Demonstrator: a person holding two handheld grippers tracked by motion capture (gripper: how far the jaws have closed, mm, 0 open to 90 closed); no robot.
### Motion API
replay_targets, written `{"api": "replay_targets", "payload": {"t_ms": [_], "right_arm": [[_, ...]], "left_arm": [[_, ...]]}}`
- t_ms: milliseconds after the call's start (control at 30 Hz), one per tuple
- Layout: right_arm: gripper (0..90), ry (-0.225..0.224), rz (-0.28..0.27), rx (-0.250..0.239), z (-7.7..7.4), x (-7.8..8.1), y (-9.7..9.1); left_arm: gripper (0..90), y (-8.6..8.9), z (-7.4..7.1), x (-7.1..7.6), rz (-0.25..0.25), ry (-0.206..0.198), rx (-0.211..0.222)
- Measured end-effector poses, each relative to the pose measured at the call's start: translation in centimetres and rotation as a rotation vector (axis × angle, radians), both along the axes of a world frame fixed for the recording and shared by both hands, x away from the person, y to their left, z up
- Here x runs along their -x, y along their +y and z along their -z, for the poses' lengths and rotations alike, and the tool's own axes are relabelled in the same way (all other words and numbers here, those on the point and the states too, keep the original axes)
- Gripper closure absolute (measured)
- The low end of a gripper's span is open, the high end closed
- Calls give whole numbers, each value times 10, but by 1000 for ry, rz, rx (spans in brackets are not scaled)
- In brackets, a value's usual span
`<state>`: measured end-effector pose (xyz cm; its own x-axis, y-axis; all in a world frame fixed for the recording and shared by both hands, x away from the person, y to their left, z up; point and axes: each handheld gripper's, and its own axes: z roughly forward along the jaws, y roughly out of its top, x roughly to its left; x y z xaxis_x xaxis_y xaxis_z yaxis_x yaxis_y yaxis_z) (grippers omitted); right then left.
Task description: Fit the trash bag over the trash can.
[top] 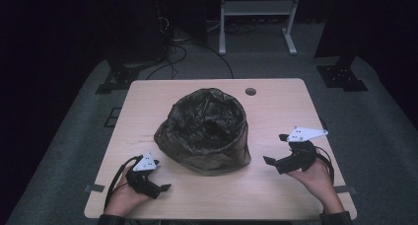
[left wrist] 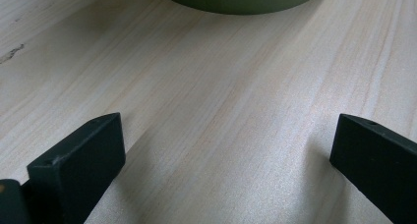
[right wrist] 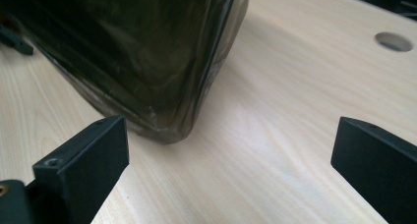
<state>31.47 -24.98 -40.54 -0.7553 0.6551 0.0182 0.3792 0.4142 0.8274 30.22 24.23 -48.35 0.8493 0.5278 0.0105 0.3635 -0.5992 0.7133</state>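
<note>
High view: I see a bin standing at the centre of the frame, on the middle of the light wooden desk. It is lined with a dark, crinkled plastic bag whose top is folded out over the rim and hangs down the sides. The bin's mouth is open and dark inside; I cannot tell what it holds.

Left gripper: lower left of the frame, held in the person's left hand, near the bin's lower left side but apart from it. In the left gripper view its jaws stand wide apart with bare desk between them; the olive-green base of the bin sits at the top edge of that frame, clear of both jaws.

Right gripper: right of centre in the high view, held in the person's right hand, near the bin's right side, not touching it. In the right gripper view its jaws are likewise wide, gripping nothing. The bagged bin takes up the upper left of that frame, its lower corner just above the left-hand jaw; whether they touch I cannot tell.

A round cable hole lies in the desk beyond the bin, upper centre of the high view; it also sits at the upper right in the right gripper view.
</note>
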Motion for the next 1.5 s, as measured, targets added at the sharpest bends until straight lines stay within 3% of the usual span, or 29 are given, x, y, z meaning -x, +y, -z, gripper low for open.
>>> {"api": "replay_targets", "payload": {"t_ms": [500,733,1067,1167,1400,1467,1500], "right_arm": [[1,43,-11,61,40,7,26],[1,56,-16,115,56,13,38],[1,62,-10,154,72,21,48],[1,70,-12,190,77,22,52],[0,88,-22,188,79,22,54],[0,128,-30,164,80,20,53],[0,126,-31,165,80,20,53]], "left_arm": [[0,0,0,0,0,0,0],[0,0,0,0,0,0,0],[0,0,0,0,2,0,0],[0,0,0,0,2,0,0],[0,0,0,0,2,0,0],[0,0,0,0,2,0,0],[0,0,0,0,2,0,1]]}}
